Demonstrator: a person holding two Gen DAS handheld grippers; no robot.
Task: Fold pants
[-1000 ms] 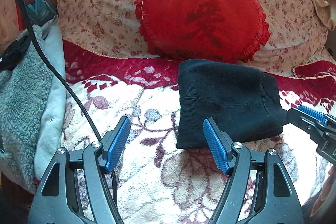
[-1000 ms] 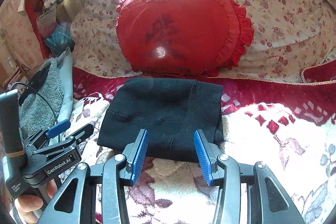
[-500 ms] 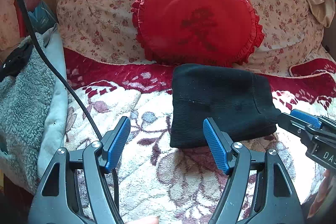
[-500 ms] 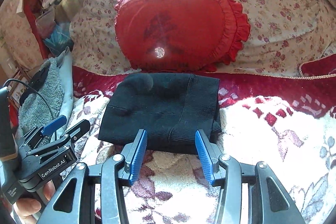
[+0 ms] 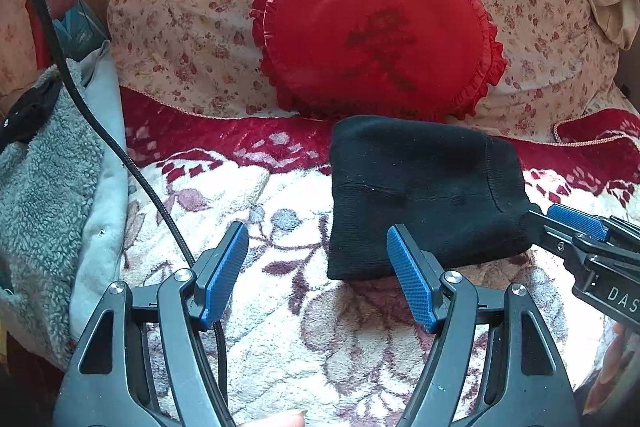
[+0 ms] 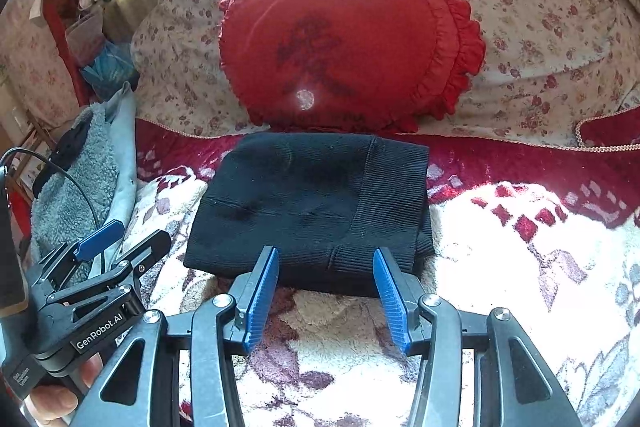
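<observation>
Black knitted pants (image 6: 308,203), folded into a compact rectangle, lie on the red-and-cream floral blanket (image 6: 500,267) in front of the red heart-shaped frilled cushion (image 6: 340,47). Long axis runs left to right. The right gripper (image 6: 326,291) stands released directly before the near edge, nearest. The left gripper (image 5: 316,275), also released, sits offset left of the pants (image 5: 424,195), holding nothing.

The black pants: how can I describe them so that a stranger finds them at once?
Find the big red heart-shaped pillow leaning on the flowered cushion. Just in front of it, on the red and white blanket, lie the black pants, folded into a compact rectangle. They are the only plain black cloth among patterned fabrics.
</observation>
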